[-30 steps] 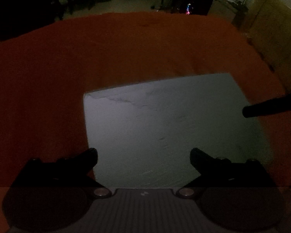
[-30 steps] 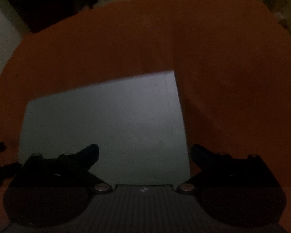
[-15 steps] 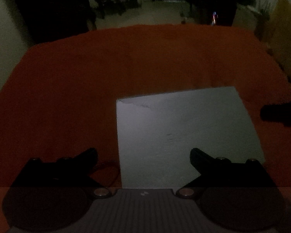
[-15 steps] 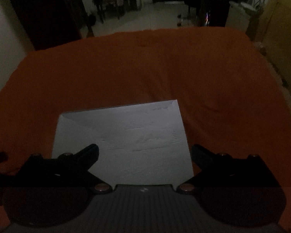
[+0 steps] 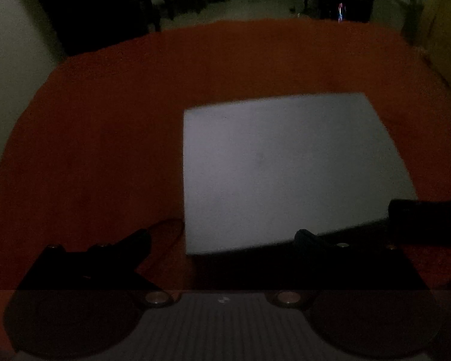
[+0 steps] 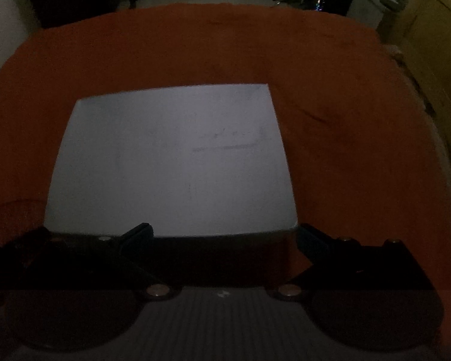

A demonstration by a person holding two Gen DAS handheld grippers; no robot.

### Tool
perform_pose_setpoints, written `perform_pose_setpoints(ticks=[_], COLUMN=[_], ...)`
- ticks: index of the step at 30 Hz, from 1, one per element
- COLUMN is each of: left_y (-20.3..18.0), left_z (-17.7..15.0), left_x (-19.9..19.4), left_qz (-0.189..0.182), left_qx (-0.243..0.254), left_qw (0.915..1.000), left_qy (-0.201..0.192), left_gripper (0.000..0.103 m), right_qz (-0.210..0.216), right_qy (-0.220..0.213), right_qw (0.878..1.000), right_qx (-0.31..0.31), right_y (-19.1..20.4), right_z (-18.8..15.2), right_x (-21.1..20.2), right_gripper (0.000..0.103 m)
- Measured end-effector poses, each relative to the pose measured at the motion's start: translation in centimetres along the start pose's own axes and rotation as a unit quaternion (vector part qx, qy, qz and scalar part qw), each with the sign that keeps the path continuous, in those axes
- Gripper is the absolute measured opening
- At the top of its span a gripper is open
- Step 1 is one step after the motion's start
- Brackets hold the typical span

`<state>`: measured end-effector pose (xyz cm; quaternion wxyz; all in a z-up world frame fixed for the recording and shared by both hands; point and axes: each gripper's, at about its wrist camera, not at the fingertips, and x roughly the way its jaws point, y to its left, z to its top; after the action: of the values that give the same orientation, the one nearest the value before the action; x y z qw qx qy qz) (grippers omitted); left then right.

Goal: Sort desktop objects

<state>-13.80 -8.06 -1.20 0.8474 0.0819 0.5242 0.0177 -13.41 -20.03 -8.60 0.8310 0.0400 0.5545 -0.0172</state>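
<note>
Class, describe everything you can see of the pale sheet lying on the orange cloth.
The pale sheet is a flat, grey-white rectangle, paper-like, lying flat on the orange cloth. Faint marks, perhaps writing, cross its right half; the dim light hides detail. Both open grippers sit at its near edge; whether they touch it cannot be told.

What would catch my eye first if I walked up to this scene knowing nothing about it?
A pale grey sheet lying flat on an orange-red cloth that covers the whole table stands out in the dim light. At the bottom of each view are the dark fingers of a hand-held gripper, the left hand-held gripper and the right hand-held gripper, both open and holding nothing.
</note>
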Motion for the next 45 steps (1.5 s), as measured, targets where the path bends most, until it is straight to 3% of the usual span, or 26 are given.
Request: perform_pose_setpoints(ticks=[5, 8, 14, 45], left_y=[0.5, 0.9, 1.3, 3.1], left_z=[0.4, -0.4, 0.1, 0.5], left_x=[-0.5, -1.5, 0.4, 0.5], left_qz=[-0.005, -0.005, 0.002, -0.009], left_qx=[-0.027, -0.022, -0.008, -0.012], left_qw=[0.9996, 0.9996, 0.9999, 0.9998], left_qy=[-0.008, -0.015, -0.006, 0.009], left_gripper=[0.103, 0.103, 0.103, 0.103], right_qz=[0.014, 0.013, 0.019, 0.038], right_qy=[0.003, 0.002, -0.003, 0.006], right_qw=[1.0, 1.0, 1.0, 0.999], right_qx=[-0.005, 0.0, -0.002, 0.006], right_y=[0.0, -0.4, -0.6, -1.7], right_z=[-0.5, 0.3, 0.9, 0.0], right_x=[0.1, 0.0, 0.0, -2.8], right_gripper=[0.103, 0.103, 0.103, 0.103])
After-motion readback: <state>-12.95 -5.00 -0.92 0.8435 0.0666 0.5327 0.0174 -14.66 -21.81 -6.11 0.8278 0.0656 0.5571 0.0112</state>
